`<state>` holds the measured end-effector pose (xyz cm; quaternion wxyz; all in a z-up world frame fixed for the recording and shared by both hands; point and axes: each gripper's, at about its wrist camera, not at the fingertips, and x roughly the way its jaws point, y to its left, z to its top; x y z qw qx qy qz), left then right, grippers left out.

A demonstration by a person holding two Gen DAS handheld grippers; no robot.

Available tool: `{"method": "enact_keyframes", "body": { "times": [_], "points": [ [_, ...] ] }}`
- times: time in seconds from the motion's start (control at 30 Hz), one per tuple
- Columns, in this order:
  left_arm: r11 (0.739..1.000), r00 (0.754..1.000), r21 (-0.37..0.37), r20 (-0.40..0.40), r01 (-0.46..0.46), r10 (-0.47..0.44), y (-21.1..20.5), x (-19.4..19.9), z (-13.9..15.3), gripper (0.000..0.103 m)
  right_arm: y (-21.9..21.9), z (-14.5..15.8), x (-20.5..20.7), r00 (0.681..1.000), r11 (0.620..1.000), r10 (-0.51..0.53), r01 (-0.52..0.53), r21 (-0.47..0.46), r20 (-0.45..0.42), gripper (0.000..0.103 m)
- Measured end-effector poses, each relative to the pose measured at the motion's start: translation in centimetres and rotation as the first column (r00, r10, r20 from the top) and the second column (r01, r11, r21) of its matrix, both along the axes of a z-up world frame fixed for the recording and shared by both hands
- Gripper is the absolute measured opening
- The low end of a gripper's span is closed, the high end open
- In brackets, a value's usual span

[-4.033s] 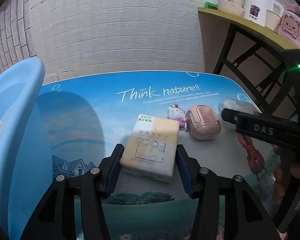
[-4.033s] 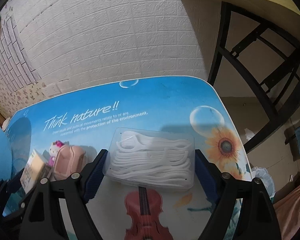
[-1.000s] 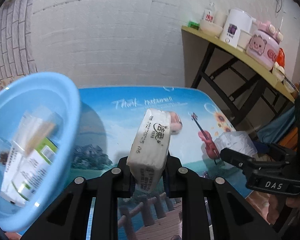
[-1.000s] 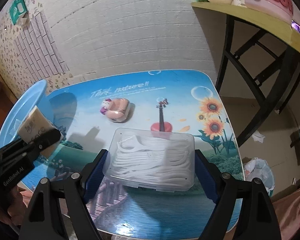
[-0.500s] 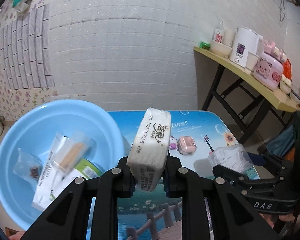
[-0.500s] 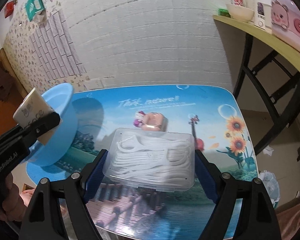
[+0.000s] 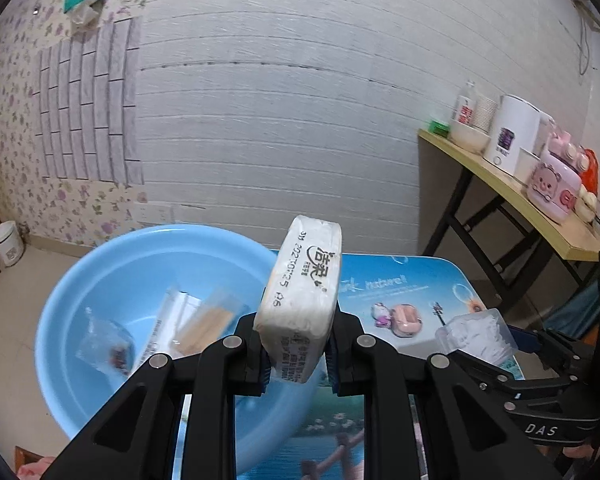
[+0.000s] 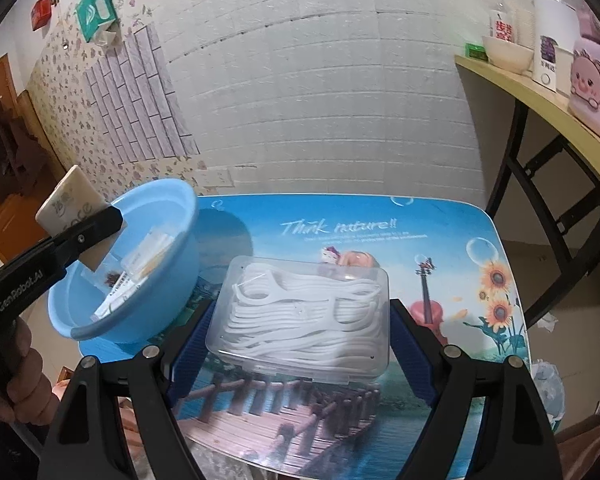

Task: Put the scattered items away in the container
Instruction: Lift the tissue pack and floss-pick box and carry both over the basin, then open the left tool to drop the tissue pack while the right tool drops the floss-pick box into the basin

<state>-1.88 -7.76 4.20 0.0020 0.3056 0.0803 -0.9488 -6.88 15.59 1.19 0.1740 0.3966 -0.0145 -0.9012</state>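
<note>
The tissue pack (image 7: 300, 304) looks light and soft, so it can bend under pressure; I think it is best held by its flat sides near the lower end, as now. The left gripper (image 7: 296, 350) is nearly closed and pinches this pack, which stands upright over the near right rim of the blue basin (image 7: 100, 264). The clear box of floss picks (image 8: 300, 316) seems light, stiff and a little slippery, so its two short ends are the good place to hold. The right gripper (image 8: 296, 344) is spread wide and clamps the box at these ends, above the table (image 8: 440, 240), to the right of the basin. A small pink case (image 7: 406, 318) lies on the table, further away.
</note>
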Motion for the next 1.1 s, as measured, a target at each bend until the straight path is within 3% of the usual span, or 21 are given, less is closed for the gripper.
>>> {"method": "enact_keyframes", "body": {
  "times": [0.43,1.1],
  "points": [
    [0.996,0.997,-0.049,0.012,-0.081,0.082,-4.0,0.9,0.0,0.02,-4.6,0.4,-0.3,0.997,0.998,0.067,-0.068,-0.013,-0.025,0.085],
    [0.987,0.985,-0.024,0.061,-0.16,0.161,-9.9,0.3,-2.0,0.02,-10.7,1.3,-0.4,0.985,0.986,0.168,-0.167,0.024,-0.05,0.085]
  ]
}}
